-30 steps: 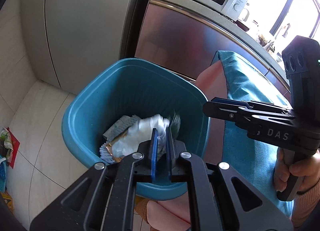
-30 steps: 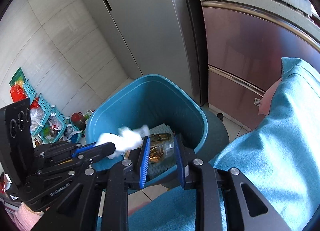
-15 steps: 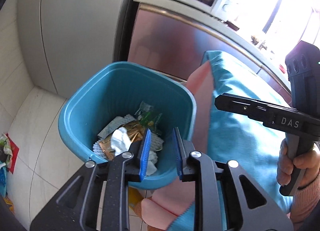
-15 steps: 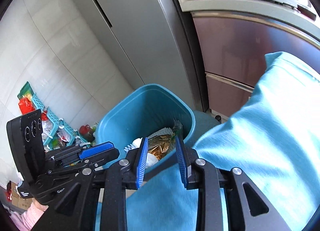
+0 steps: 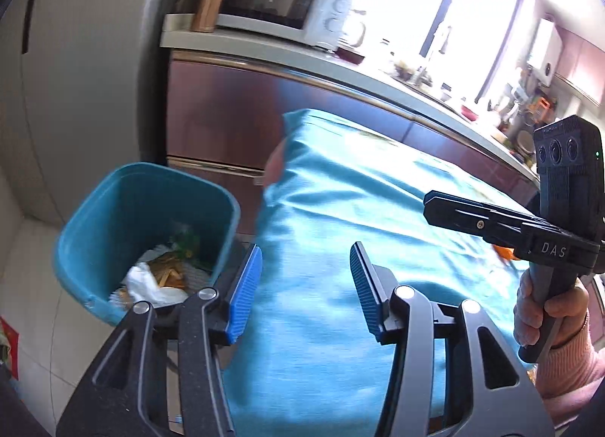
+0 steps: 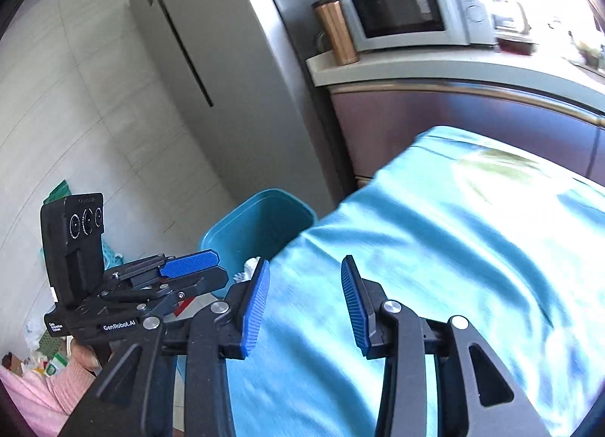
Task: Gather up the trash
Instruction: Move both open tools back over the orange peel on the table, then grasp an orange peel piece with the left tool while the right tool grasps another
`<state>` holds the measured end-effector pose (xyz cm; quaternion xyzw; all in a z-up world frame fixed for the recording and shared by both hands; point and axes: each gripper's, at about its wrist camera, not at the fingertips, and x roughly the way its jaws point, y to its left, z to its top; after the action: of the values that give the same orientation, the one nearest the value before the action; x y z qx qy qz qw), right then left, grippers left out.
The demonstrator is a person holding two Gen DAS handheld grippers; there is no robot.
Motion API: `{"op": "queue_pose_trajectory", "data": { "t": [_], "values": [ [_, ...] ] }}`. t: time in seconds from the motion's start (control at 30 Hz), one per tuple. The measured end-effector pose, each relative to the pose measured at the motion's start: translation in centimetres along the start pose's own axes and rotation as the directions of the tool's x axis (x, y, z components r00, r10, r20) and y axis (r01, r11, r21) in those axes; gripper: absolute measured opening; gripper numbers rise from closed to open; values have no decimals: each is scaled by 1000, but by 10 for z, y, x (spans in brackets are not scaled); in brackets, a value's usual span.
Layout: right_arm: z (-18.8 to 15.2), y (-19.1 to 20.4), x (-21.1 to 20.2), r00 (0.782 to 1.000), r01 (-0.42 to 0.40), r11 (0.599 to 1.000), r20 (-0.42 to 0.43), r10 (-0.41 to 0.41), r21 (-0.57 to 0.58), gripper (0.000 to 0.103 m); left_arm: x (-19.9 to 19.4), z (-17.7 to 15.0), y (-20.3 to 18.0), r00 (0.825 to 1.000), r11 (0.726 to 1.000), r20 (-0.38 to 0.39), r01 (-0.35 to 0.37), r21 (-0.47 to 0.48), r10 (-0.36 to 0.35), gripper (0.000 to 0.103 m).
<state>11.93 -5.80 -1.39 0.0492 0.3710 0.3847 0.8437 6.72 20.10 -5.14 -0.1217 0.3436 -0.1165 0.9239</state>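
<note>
A teal trash bin [image 5: 94, 248] stands on the floor by the table's left end; it also shows in the right wrist view [image 6: 257, 225]. Inside lie a white crumpled tissue [image 5: 145, 283], gold wrappers [image 5: 170, 272] and a green scrap [image 5: 185, 240]. My left gripper [image 5: 304, 287] is open and empty over the edge of the teal tablecloth [image 5: 340, 217], right of the bin. My right gripper [image 6: 304, 302] is open and empty above the cloth [image 6: 453, 248]. A small orange scrap [image 5: 503, 253] lies on the cloth behind the right gripper's body.
A grey fridge [image 6: 211, 70] stands behind the bin. A counter [image 6: 453, 70] with a microwave [image 6: 408, 9] and a copper cylinder [image 6: 336, 32] runs along the back. Crates and bags [image 6: 45, 350] sit on the floor at the left.
My left gripper opened and dropped the white tissue into the bin. Both grippers opened wider, rose and swung right, away from the bin and over the tablecloth.
</note>
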Motion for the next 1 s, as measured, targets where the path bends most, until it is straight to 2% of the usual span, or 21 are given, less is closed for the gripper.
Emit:
{"op": "queue_pose_trajectory", "data": {
  "t": [0.23, 0.4, 0.57, 0.73, 0.83, 1.0],
  "values": [
    [-31, -43, -71, 985, 147, 985, 77, -154, 87, 38, 26, -3, -75, 991, 986, -56, 124, 108, -118, 48],
    [-60, -85, -119, 949, 273, 942, 107, -297, 196, 38, 50, -9, -136, 975, 959, -115, 210, 189, -191, 48],
    [-82, -132, -154, 900, 373, 873, 108, -423, 313, 38, 77, -16, -193, 955, 927, -184, 275, 255, -232, 48],
    [-101, -162, -178, 872, 408, 828, 106, -478, 385, 38, 104, -16, -239, 937, 901, -237, 322, 289, -259, 47],
    [-111, -177, -181, 874, 406, 816, 88, -479, 412, 38, 119, -15, -261, 926, 891, -265, 342, 298, -267, 47],
    [-124, -190, -177, 893, 379, 819, 61, -445, 431, 38, 143, -15, -289, 911, 882, -316, 362, 302, -266, 45]
  ]
}}
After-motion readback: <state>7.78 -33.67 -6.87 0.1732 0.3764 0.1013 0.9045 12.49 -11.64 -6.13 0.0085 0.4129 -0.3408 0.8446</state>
